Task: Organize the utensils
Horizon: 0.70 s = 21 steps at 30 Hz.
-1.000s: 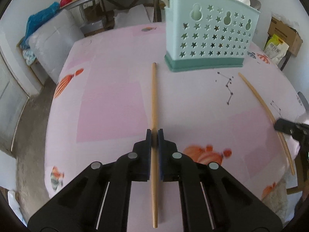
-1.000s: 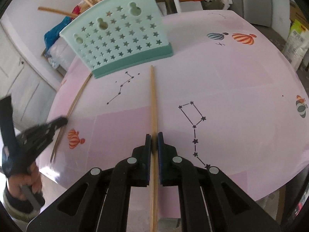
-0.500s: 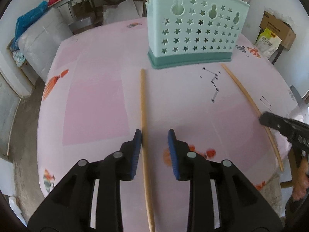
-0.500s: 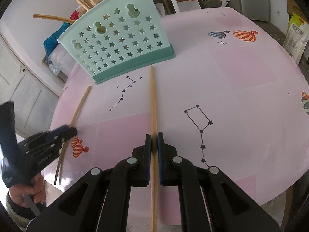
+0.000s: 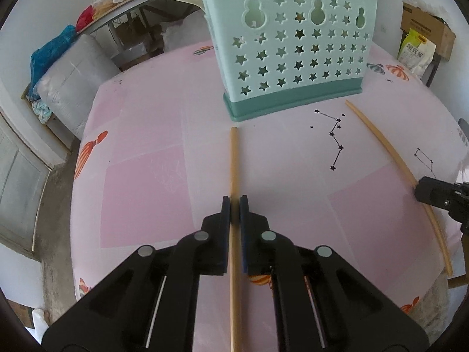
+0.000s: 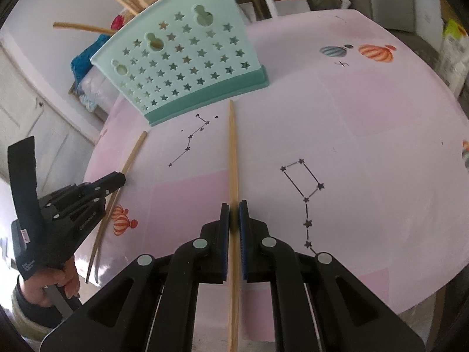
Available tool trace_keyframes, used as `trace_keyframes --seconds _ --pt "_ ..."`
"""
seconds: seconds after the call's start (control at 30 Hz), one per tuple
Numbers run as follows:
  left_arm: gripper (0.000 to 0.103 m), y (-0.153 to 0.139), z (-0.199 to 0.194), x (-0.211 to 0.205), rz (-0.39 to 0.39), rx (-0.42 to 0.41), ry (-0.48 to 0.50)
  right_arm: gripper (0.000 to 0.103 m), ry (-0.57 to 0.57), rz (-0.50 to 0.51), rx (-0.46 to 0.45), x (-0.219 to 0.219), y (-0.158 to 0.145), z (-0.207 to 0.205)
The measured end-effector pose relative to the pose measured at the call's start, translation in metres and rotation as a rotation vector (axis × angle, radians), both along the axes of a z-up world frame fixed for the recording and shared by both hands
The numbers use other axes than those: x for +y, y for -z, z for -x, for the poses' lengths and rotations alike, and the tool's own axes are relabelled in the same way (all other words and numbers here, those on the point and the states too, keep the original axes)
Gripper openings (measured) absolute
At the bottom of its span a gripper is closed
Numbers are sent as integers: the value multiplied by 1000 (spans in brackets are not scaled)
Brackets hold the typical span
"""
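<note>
Mint utensil holder (image 5: 293, 50) stands beyond both chopsticks (image 5: 234, 176).

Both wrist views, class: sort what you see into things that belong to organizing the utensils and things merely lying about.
Belong to the job:
left gripper
right gripper
left chopstick
right chopstick
mint holder

Just lying about:
cardboard box
yellow-green bag
blue cloth

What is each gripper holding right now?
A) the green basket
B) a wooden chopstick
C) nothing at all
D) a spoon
B: the left gripper has its jaws closed on a wooden chopstick, and the right gripper has its jaws closed on another chopstick; both point toward the green basket standing on the pink table.
</note>
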<state>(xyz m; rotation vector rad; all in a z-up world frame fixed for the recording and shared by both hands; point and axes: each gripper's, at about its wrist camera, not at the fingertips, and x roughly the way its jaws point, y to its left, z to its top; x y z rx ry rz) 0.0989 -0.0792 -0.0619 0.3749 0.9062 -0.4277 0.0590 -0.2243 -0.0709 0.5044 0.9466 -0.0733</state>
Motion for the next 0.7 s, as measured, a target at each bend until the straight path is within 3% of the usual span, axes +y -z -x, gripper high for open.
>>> trace_keyframes --seconds 0.17,0.3,0.7 --pt "5 0 6 -3 -7 -3 -4 9 -39 33 19 1 -3 -12" --pt "5 0 7 -3 -15 -7 -4 23 -53 72 24 1 -7 -23" --pt "5 -1 12 -7 -20 -14 2 23 -69 173 26 5 -8 -54"
